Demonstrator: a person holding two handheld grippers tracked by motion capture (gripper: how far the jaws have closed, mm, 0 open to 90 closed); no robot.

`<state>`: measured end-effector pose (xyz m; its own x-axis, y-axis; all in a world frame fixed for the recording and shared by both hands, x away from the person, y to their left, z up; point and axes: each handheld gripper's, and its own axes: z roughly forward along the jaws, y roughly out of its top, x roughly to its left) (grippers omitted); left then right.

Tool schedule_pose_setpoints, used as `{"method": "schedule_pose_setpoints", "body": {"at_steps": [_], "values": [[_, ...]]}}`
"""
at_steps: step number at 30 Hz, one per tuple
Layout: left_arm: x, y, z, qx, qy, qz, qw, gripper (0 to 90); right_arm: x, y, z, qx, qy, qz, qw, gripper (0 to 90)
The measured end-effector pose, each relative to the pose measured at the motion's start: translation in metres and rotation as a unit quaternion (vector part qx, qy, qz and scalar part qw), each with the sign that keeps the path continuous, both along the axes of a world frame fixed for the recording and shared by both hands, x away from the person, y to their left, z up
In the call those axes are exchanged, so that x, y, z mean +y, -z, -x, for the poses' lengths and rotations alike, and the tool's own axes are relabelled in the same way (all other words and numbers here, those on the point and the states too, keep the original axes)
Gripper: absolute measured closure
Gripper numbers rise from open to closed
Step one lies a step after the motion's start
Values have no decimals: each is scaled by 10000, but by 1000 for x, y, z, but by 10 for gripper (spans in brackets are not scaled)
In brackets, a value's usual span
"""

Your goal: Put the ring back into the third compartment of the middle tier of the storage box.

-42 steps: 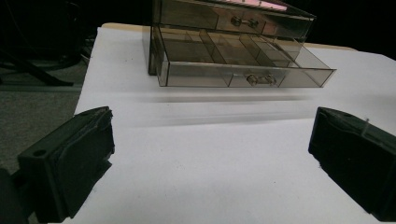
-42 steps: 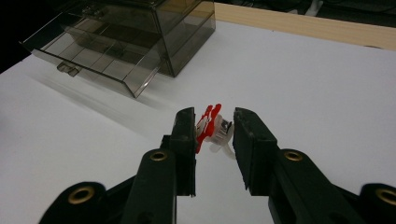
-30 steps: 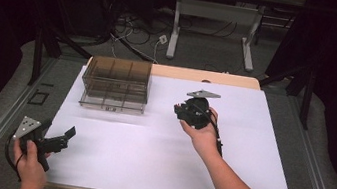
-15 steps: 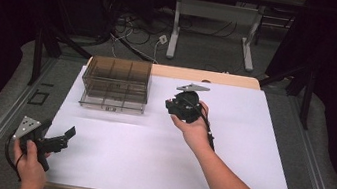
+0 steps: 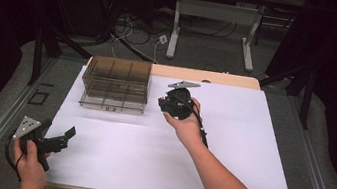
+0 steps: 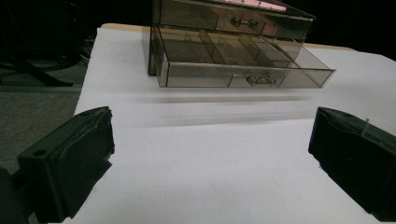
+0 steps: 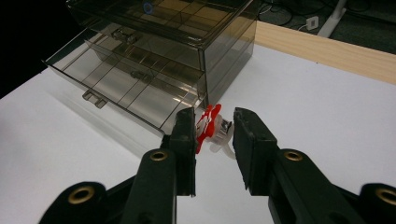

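Here the right gripper (image 7: 214, 135) is clamped on a small red-and-white plastic piece (image 7: 212, 128) — its long axis runs across the gap from pad to pad, red end at the left jaw. It sits right of the smoky transparent drawer box (image 5: 116, 84), whose bottom drawer (image 7: 122, 88) stands pulled out. The left gripper (image 6: 210, 154) — jaws wide apart, nothing between them — rests at the near left corner of the white table sheet (image 5: 249, 152).

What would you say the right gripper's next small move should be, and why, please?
Probably carry the small red and white piece, which the right gripper is shut on, over the open bottom drawer of the clear organizer: it hangs just beside the drawer's corner, above the table.
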<state>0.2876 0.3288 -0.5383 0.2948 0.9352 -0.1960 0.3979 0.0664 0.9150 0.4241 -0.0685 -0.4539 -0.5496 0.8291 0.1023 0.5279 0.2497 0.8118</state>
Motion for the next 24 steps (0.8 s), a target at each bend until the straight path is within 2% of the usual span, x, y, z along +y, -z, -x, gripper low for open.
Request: {"method": "schedule_pose_setpoints", "body": {"at_steps": [24], "values": [[0,0,0,8,6,30,10000,3,32,3,-10,94,-183,91,9997,703]]}}
